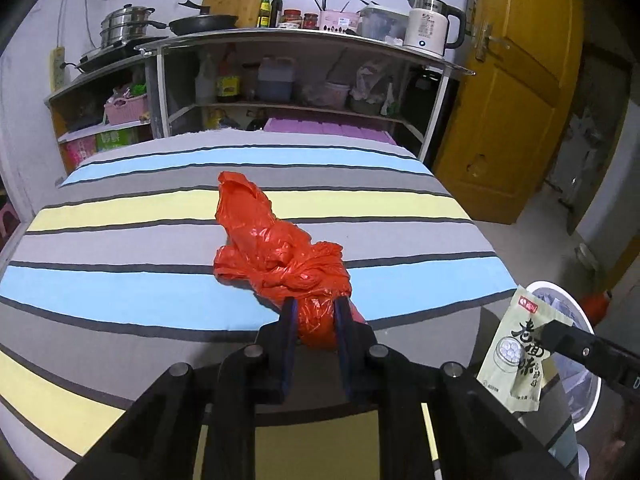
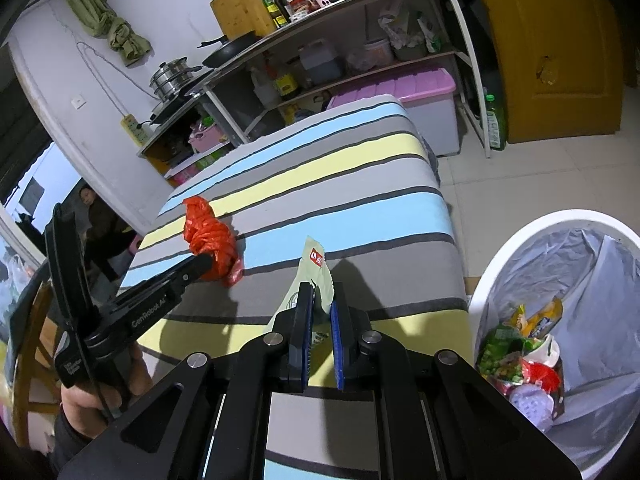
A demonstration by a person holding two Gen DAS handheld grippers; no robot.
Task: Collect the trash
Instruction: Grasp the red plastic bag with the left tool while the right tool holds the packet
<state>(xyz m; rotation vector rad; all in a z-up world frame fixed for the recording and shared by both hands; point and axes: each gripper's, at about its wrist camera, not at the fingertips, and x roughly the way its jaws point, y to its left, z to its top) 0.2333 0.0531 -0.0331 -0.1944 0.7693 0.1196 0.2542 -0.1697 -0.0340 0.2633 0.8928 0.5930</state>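
My left gripper clamps the red plastic bag lying on the striped surface. My right gripper pinches a green wrapper; bin to its right.

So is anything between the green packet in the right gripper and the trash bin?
Nothing visible. The right gripper holds the green packet over the striped table's edge, and the white bin stands open just to its right, with only bare floor gap between.
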